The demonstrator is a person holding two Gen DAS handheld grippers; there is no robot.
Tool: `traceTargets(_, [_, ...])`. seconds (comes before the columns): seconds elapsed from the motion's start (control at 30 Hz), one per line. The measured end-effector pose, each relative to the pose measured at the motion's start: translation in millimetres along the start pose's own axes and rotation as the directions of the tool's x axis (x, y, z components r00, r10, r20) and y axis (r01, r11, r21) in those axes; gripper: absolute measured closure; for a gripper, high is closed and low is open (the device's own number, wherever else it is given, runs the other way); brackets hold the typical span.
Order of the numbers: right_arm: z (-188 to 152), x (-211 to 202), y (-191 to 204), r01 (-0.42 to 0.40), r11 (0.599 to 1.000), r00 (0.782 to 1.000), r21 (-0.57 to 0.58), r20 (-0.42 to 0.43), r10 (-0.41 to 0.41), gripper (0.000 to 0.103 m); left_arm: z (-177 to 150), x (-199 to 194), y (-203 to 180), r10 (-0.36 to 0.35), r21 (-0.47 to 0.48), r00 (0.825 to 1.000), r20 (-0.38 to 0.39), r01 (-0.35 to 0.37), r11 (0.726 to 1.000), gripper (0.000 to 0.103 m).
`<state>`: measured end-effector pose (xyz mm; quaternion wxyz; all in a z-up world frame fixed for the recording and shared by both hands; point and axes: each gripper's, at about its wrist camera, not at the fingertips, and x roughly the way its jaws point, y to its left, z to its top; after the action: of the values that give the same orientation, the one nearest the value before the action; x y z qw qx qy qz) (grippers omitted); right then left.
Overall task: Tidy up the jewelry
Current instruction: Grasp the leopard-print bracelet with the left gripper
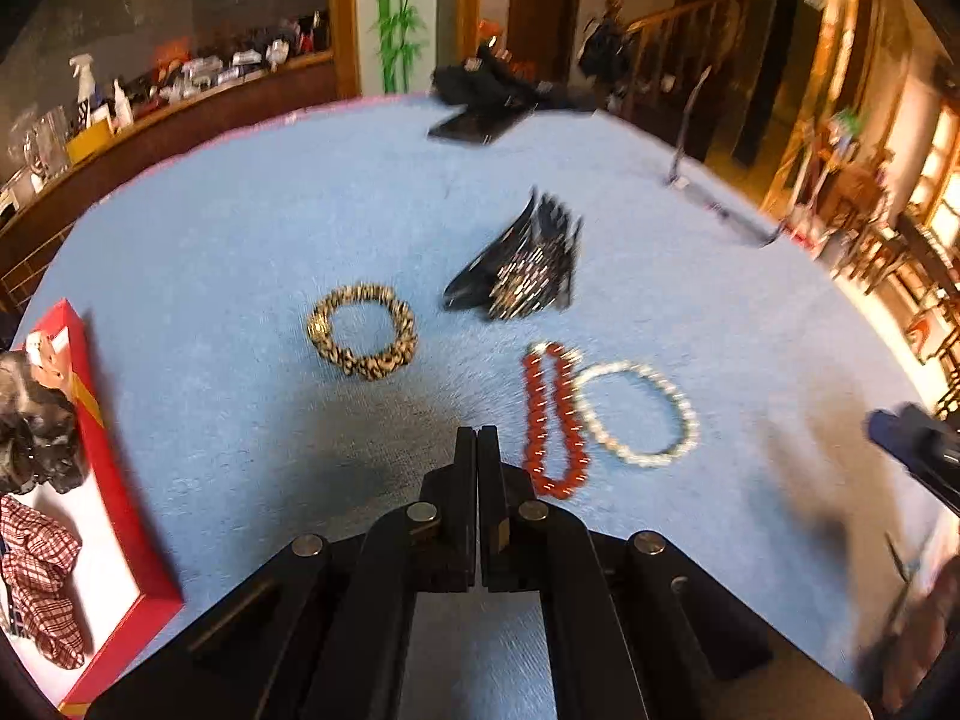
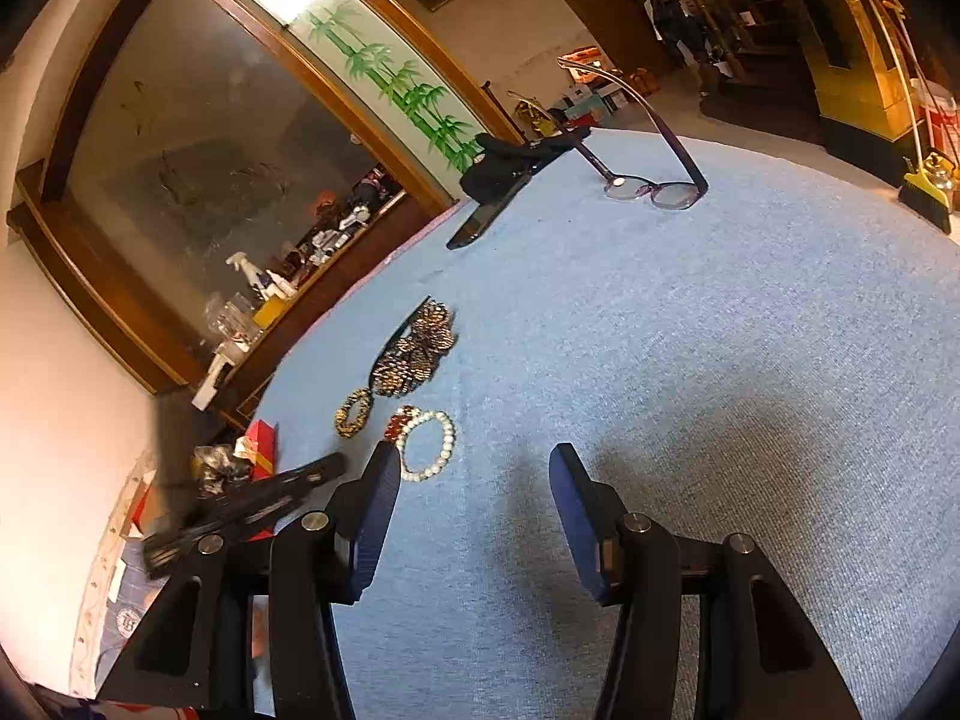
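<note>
Round surface [image 1: 240,228] w/ pale-blue napped cloth. Far side from the left claw [image 1: 477,438]: black flat phone-like slab [image 1: 468,127] under a dark cloth bundle [image 1: 480,84], and purple-framed eyeglasses [image 2: 654,192] resting lenses-down, arms up. To the claw's left, a red-rimmed white box [image 1: 114,468] w/ a dark ruffled scrunchie [image 1: 36,420] and a red plaid scrunchie [image 1: 42,576] inside. Ahead: black sequinned fabric hair piece [image 1: 519,267], blurred. Leopard-print fabric scrunchie ring [image 1: 363,330] ahead-left; red round-bead bracelet [image 1: 552,417] just right of the tips, touching a white pearl-bead bracelet [image 1: 639,414]. Left claw clenched, nothing between its tips. Right claw [image 2: 474,468] spread wide, blue ribbed pads [image 2: 570,492], bracelets ahead-left of it.
</note>
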<state>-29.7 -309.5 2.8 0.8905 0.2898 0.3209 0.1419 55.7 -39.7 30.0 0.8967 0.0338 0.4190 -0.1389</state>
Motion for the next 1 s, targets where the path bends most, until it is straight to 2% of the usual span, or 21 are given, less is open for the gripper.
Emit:
traceTargets(0.07, [-0.3,1.2,2.2,0.017,1.000,1.000,-0.007,0.001,-0.017,0.046,3.5,-6.8,1.7,-0.028,0.002,0.999,0.026,0.028,1.000,0.103])
traceTargets(0.17, [-0.6,4.5,4.9,0.040,0.999,0.999,-0.021,-0.009,-0.040,0.043,18.0,-3.1,2.5,0.022,0.027,0.999,0.032,-0.023,0.999,0.102])
traceTargets(0.23, [-1.5,4.8,5.9,0.074,0.997,0.997,-0.021,-0.004,-0.074,0.043,29.6,10.0,6.1,0.054,0.036,0.999,0.001,-0.054,0.998,0.085])
traceTargets(0.4, [-4.0,0.8,5.5,0.106,0.994,0.994,-0.020,0.011,-0.106,0.043,47.5,43.5,8.9,0.120,0.077,0.992,-0.050,-0.116,0.990,0.084])
traceTargets(0.47, [-4.4,0.3,5.6,0.113,0.993,0.994,-0.022,0.011,-0.113,0.043,50.2,57.3,8.9,0.180,0.095,0.981,-0.070,-0.173,0.980,0.084])
traceTargets(0.53, [-5.0,-0.5,5.4,0.115,0.993,0.993,-0.023,0.012,-0.114,0.043,49.5,69.7,11.0,0.154,0.090,0.982,-0.113,-0.144,0.985,0.084])
traceTargets(0.57, [-5.0,-0.9,5.5,0.114,0.993,0.993,-0.024,0.011,-0.114,0.043,48.7,72.2,12.0,0.170,0.091,0.980,-0.108,-0.160,0.983,0.084])
traceTargets(0.6, [-5.2,-1.3,5.6,0.114,0.993,0.993,-0.025,0.013,-0.114,0.043,48.7,72.4,12.1,0.178,0.086,0.979,-0.095,-0.170,0.982,0.086])
traceTargets(0.63, [-5.3,-1.7,5.5,0.114,0.993,0.993,-0.025,0.015,-0.114,0.043,49.3,72.1,12.9,0.169,0.075,0.981,-0.097,-0.162,0.984,0.098])
traceTargets(0.73, [-5.4,-1.4,5.4,0.111,0.993,0.994,-0.026,0.011,-0.111,0.043,44.3,65.6,18.9,0.160,0.020,0.982,-0.095,-0.159,0.987,0.098])
traceTargets(0.83, [-5.9,-1.8,6.1,0.112,0.993,0.994,-0.027,0.012,-0.111,0.043,32.2,43.9,27.1,0.085,-0.036,0.994,-0.071,-0.088,0.996,0.098])
traceTargets(1.0, [-4.4,8.6,10.5,0.152,0.988,0.987,-0.036,-0.038,-0.154,0.039,20.0,-12.4,33.9,0.019,-0.067,0.999,0.039,-0.016,0.998,0.098])
